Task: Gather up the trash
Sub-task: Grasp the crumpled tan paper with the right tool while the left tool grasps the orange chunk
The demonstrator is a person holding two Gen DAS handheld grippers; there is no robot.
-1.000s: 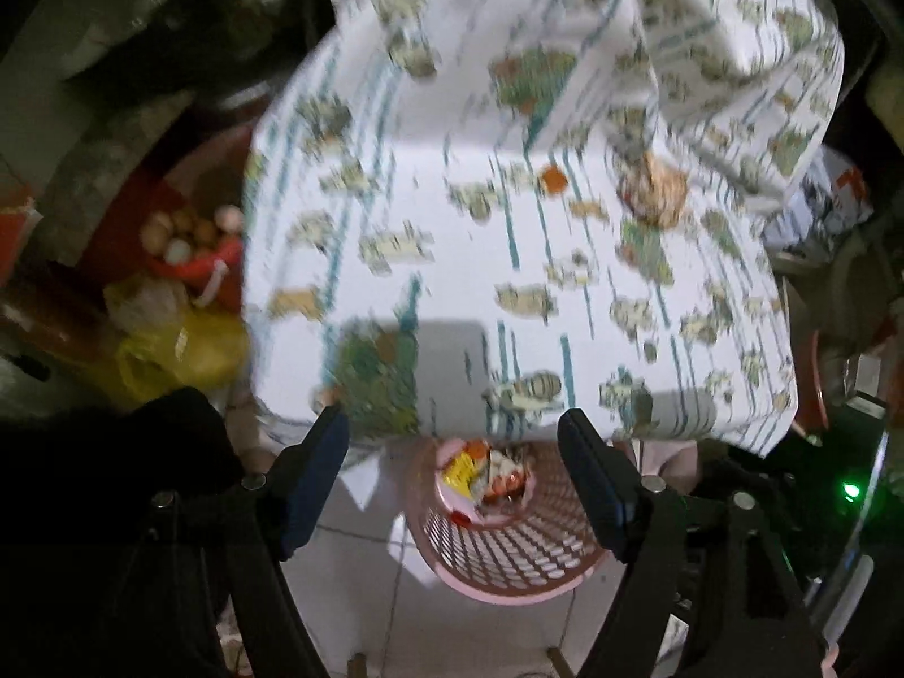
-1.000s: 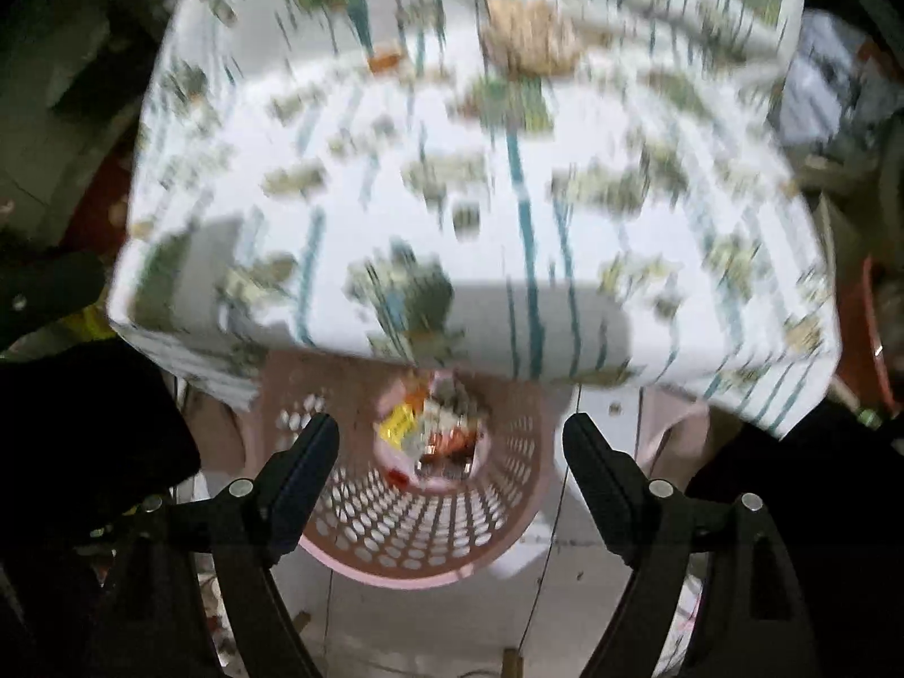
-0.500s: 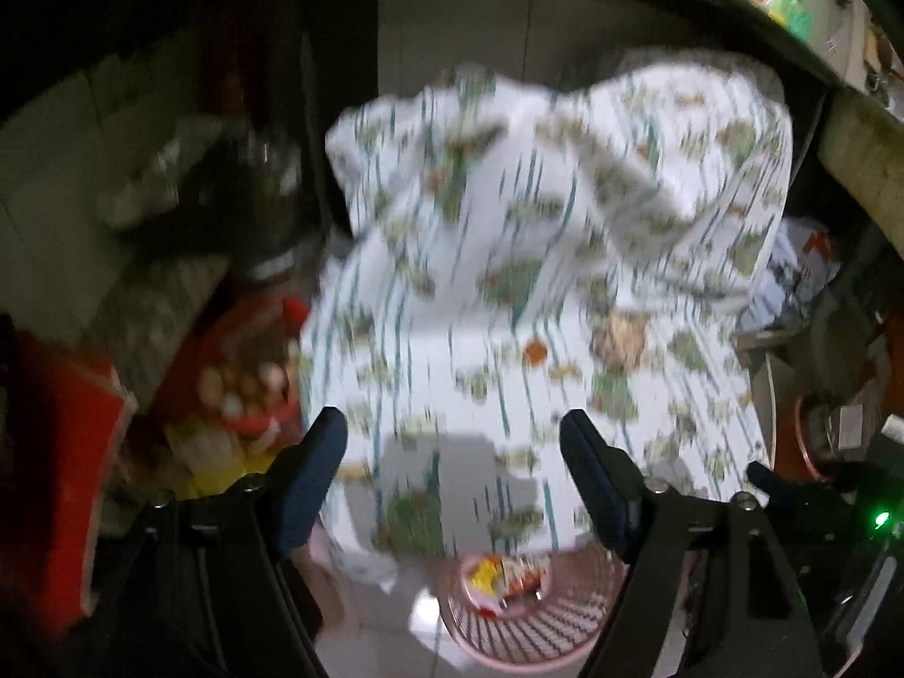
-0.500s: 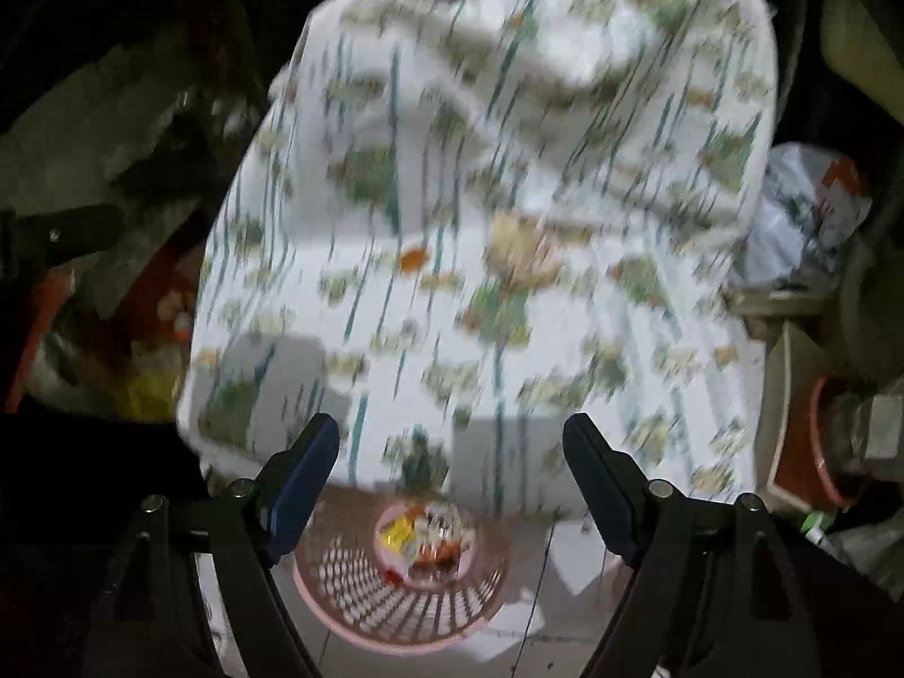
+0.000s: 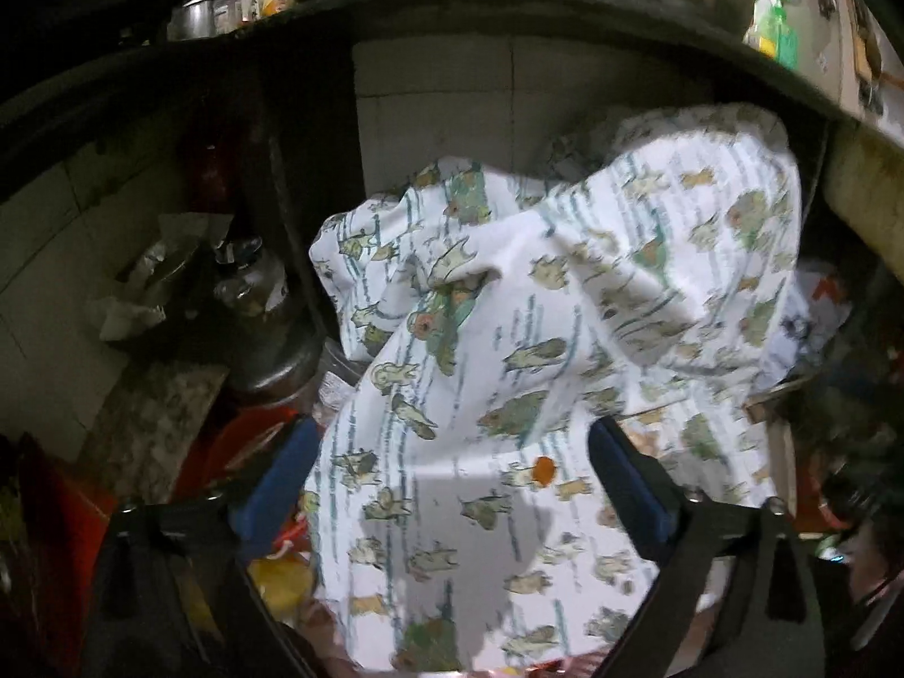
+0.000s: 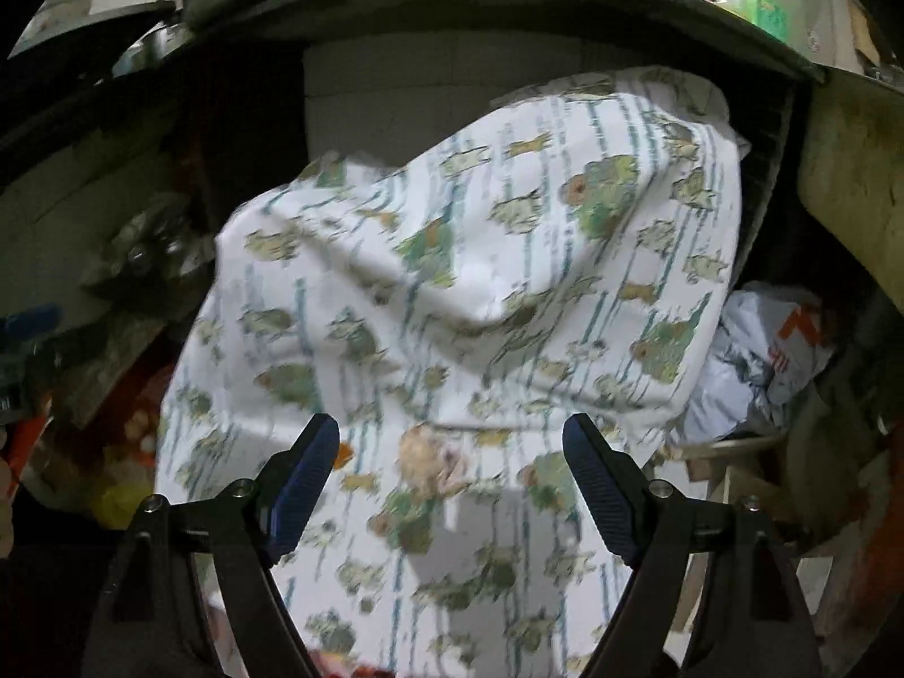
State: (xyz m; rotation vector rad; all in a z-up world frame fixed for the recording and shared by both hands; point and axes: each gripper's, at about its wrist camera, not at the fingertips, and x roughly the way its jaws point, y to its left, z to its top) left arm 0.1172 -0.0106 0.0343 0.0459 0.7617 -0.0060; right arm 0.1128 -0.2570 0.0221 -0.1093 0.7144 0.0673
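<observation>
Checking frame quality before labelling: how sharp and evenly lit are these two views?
Left wrist: patterned cloth smeared lower down, surroundings dark, shelf edge bowed by fisheye. Right wrist: cloth print motion-blurred, corners in shadow, fingers sharp.

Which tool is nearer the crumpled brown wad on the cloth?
Right, probably. The wad lies centred just ahead of the right tool, between its open fingers. From the left tool it sits off to the side, by that tool's right finger.
</observation>
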